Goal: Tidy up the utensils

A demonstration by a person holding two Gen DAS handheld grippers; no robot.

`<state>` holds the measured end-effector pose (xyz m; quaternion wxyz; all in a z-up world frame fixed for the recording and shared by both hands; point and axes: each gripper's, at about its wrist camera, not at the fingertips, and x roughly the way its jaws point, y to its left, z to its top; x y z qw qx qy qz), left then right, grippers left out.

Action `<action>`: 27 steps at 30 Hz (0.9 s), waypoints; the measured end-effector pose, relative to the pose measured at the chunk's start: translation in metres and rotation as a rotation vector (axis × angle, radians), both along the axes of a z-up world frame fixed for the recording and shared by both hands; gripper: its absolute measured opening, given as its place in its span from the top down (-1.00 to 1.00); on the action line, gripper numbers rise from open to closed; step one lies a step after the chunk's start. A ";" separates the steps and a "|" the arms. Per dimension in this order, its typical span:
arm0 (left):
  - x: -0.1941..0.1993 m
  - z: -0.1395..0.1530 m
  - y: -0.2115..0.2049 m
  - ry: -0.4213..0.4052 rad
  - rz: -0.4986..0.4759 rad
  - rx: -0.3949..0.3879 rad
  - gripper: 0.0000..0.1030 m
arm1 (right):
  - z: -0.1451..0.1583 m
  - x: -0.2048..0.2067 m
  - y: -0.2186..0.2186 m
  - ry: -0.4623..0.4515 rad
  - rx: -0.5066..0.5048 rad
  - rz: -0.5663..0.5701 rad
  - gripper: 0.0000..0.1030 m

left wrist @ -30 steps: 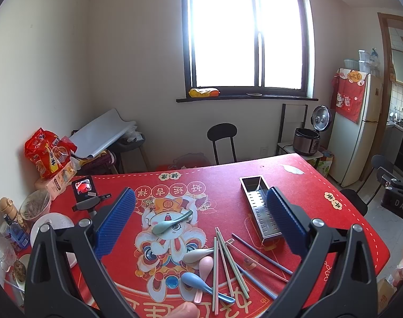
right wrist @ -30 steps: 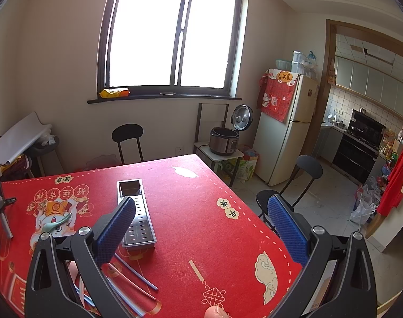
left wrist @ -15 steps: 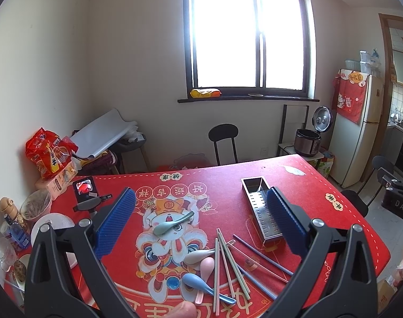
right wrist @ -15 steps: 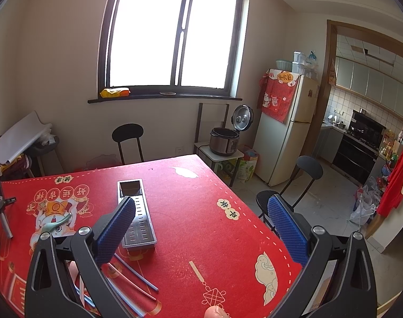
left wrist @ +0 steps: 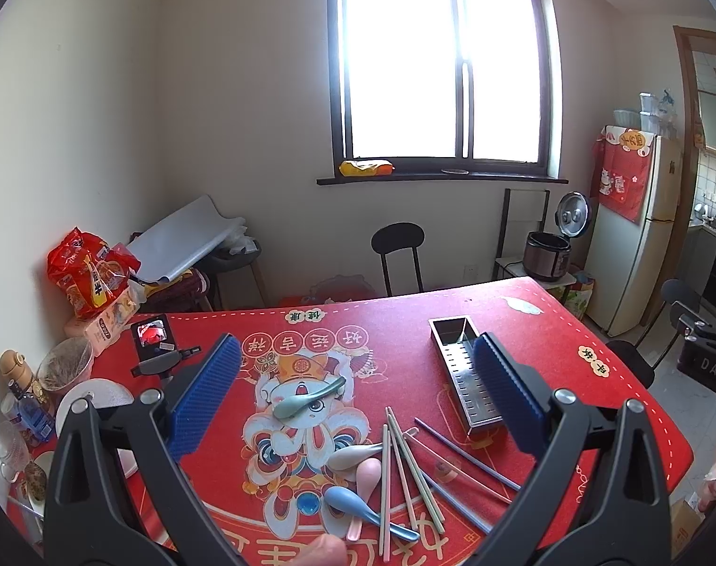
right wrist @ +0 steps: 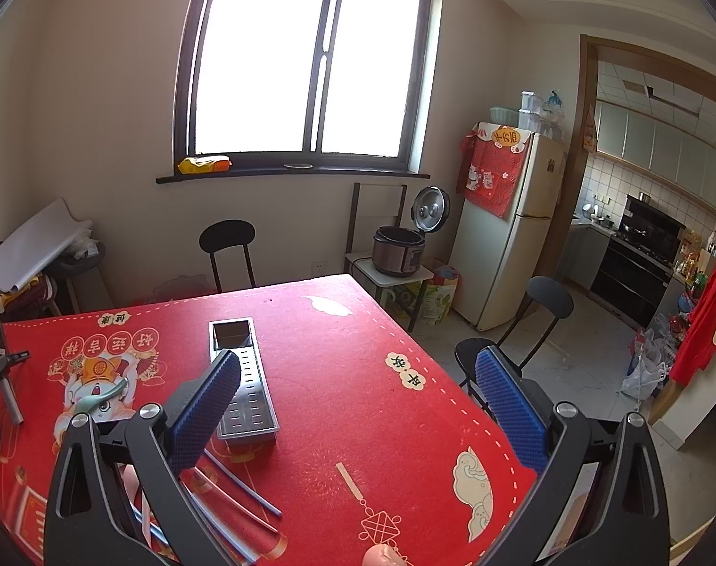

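Nothing is changing since a moment ago: both the left gripper (left wrist: 355, 394) and right gripper (right wrist: 355, 401) are staying wide open above the spoons (left wrist: 308, 398) and chopsticks (left wrist: 405, 467), so sorting is not starting yet.

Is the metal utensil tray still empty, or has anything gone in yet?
Empty. The metal tray shows only its bare perforated floor, with its near end partly hidden by a tool finger; the chopsticks and spoons lie on the tablecloth.

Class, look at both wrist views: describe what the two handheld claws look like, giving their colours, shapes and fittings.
The left claw and the right claw look alike: black angular frames with triangular cut-outs, silver round bolts at the joints, and two long blue ribbed pads each. No cables, markings or sleeves show.
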<state>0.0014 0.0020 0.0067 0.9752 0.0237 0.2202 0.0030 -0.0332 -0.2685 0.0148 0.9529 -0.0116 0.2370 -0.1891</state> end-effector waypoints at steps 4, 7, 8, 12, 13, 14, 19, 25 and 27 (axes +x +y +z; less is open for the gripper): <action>-0.004 0.000 0.000 -0.008 0.005 -0.002 -0.89 | -0.001 0.000 0.000 0.001 0.001 0.001 -0.91; -0.005 0.000 0.000 -0.012 0.009 -0.003 -0.89 | -0.001 0.000 0.000 0.000 0.002 0.001 -0.91; -0.006 0.000 0.000 -0.013 0.009 -0.003 -0.89 | -0.001 0.000 0.000 0.001 0.001 0.001 -0.91; -0.006 0.001 0.000 -0.012 0.007 -0.003 -0.89 | -0.001 0.000 0.000 0.001 0.002 0.003 -0.91; -0.006 0.001 0.000 -0.012 0.007 -0.003 -0.89 | -0.001 0.000 0.000 0.001 0.003 0.003 -0.91; -0.006 0.001 0.000 -0.013 0.009 -0.003 -0.89 | -0.001 0.000 0.000 0.002 0.002 0.002 -0.91; -0.007 0.000 0.000 -0.011 0.011 -0.008 -0.89 | -0.002 0.000 0.001 0.001 0.004 0.004 -0.91; -0.006 0.000 0.000 -0.012 0.011 -0.010 -0.89 | -0.005 -0.002 0.003 0.002 0.006 0.005 -0.91; -0.007 0.000 0.000 -0.011 0.012 -0.007 -0.89 | -0.006 -0.002 0.003 0.004 0.010 0.005 -0.91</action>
